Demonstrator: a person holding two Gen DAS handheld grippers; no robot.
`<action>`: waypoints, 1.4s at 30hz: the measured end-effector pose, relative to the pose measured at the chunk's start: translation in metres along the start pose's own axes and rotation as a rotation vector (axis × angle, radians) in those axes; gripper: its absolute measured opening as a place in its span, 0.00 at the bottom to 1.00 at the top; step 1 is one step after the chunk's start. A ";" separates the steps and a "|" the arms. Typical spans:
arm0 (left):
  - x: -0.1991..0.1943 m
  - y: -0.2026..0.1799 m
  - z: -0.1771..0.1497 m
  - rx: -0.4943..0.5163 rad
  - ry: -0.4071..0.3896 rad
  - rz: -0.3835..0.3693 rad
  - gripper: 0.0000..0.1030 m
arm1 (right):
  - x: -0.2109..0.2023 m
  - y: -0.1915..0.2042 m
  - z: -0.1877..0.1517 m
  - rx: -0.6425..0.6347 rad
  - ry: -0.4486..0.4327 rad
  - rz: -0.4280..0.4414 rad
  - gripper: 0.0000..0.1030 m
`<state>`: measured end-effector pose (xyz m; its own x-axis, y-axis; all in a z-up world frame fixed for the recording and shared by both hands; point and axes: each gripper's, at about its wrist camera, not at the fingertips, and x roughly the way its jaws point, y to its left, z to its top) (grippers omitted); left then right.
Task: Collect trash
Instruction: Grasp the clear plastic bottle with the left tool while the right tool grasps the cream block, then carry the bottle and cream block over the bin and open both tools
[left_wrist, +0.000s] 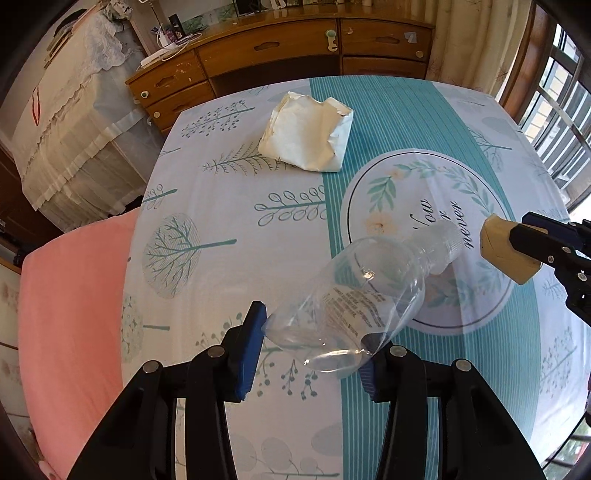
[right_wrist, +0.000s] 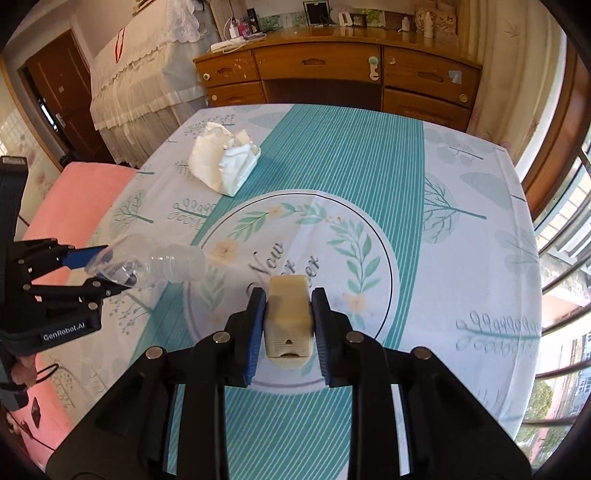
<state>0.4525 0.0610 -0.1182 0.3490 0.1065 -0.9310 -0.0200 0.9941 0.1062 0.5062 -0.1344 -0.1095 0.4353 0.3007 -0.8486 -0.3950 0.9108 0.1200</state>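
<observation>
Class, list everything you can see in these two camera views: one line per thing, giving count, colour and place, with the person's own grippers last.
plastic bottle: one, clear, capless, held off the table in the left gripper
small box: one, beige, clamped in the right gripper
crumpled paper: one, white, far left part of the table
tablecloth: one, white and teal with tree and leaf prints, covering the table
pink cushion: one, pink, beside the table's left edge
wooden sideboard: one, brown, behind the table
lace-covered furniture: one, cream cover, left of the sideboard
left gripper: one, black with blue pads
right gripper: one, black with blue pads
</observation>
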 end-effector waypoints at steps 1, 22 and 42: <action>-0.006 0.001 -0.007 0.000 -0.003 -0.011 0.43 | -0.009 0.003 -0.004 0.007 -0.006 -0.001 0.21; -0.150 0.025 -0.190 0.075 -0.080 -0.179 0.44 | -0.190 0.147 -0.148 0.137 -0.164 -0.051 0.21; -0.147 0.013 -0.357 0.110 0.074 -0.194 0.43 | -0.205 0.213 -0.331 0.283 0.068 -0.048 0.21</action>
<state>0.0666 0.0648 -0.1047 0.2664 -0.0816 -0.9604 0.1449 0.9885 -0.0438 0.0653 -0.0958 -0.0801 0.3893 0.2440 -0.8882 -0.1301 0.9692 0.2092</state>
